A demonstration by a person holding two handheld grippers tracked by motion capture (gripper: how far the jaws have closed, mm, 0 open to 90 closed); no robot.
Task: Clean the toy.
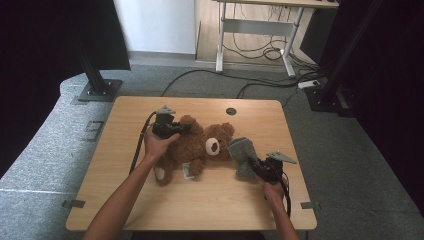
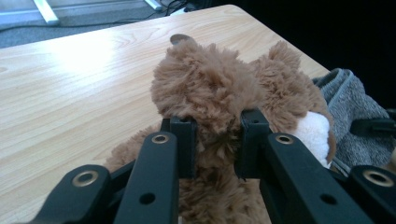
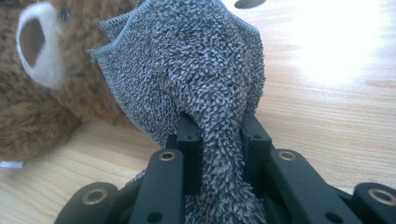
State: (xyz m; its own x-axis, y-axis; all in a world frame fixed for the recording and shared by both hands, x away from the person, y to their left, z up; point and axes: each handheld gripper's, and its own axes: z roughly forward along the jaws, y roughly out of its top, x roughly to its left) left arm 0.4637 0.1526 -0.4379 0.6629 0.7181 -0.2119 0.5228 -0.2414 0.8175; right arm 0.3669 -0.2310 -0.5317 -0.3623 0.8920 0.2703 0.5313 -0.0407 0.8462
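Nearest the person's edge of the wooden table (image 1: 210,200), the right gripper (image 1: 261,169) has its black jaws pinched tight on a bunched fold of a grey terry cloth (image 3: 196,74); the rest of the cloth fans out beyond the jaws, its stitched hem touching the head of the brown teddy bear (image 1: 192,147). The bear lies on its back across the middle of the table, head toward the right gripper. A small white tag (image 1: 187,171) sticks out at its lower body — too small to read any writing on it. Farther back, the left gripper (image 2: 215,135) has its jaws pressed into the bear's plush limb from both sides, fur bulging between them. Beyond the bear, a round hole (image 1: 230,111) sits near the table's far edge — grey carpet and loose cables behind it
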